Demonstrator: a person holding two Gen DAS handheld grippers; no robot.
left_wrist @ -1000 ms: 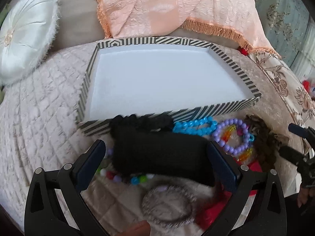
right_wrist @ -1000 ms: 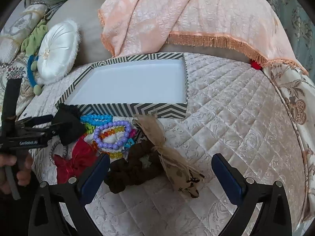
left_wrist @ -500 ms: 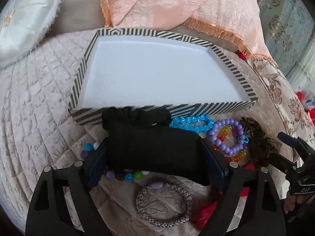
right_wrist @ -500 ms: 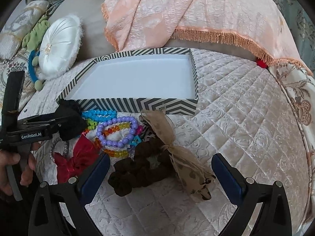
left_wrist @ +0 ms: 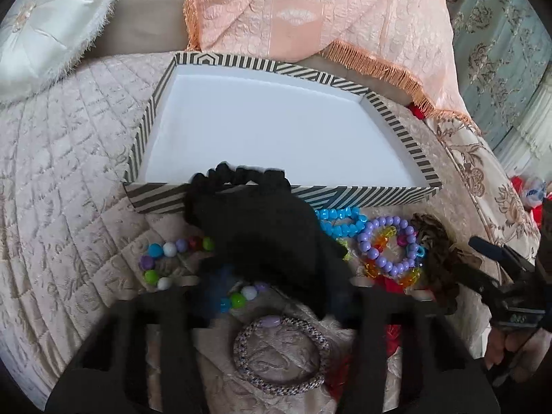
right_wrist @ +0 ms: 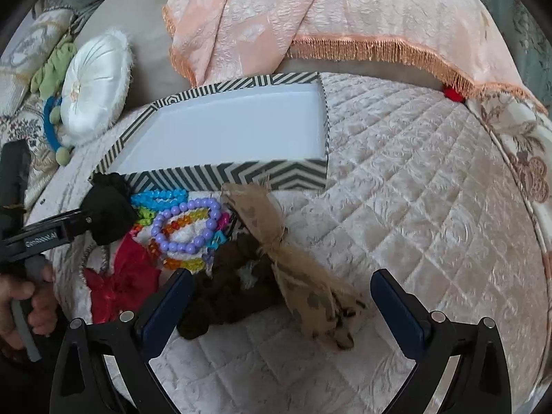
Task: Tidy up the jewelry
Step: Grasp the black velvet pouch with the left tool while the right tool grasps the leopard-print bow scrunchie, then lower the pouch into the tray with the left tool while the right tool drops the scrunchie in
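Note:
My left gripper (left_wrist: 276, 293) is shut on a black scrunchie (left_wrist: 262, 227) and holds it in front of the near wall of a striped box (left_wrist: 362, 198) with a bare white floor; it also shows in the right wrist view (right_wrist: 107, 214). Under it lie a multicoloured bead bracelet (left_wrist: 162, 258), a grey rope bracelet (left_wrist: 281, 355), blue beads (left_wrist: 339, 222) and a purple bead bracelet (left_wrist: 390, 241). My right gripper (right_wrist: 281, 307) is open above a brown scrunchie (right_wrist: 234, 283) and a tan fabric bow (right_wrist: 293, 262).
A red bow (right_wrist: 117, 283) lies left of the brown scrunchie. A white round cushion (right_wrist: 93, 82) and a peach fringed cloth (right_wrist: 327, 17) lie behind the box. Quilted bedspread (right_wrist: 414, 189) stretches right of the box.
My left gripper has closed on the black scrunchie and lifted it toward the box, uncovering the bead bracelet. My right gripper has moved a little forward over the brown scrunchie.

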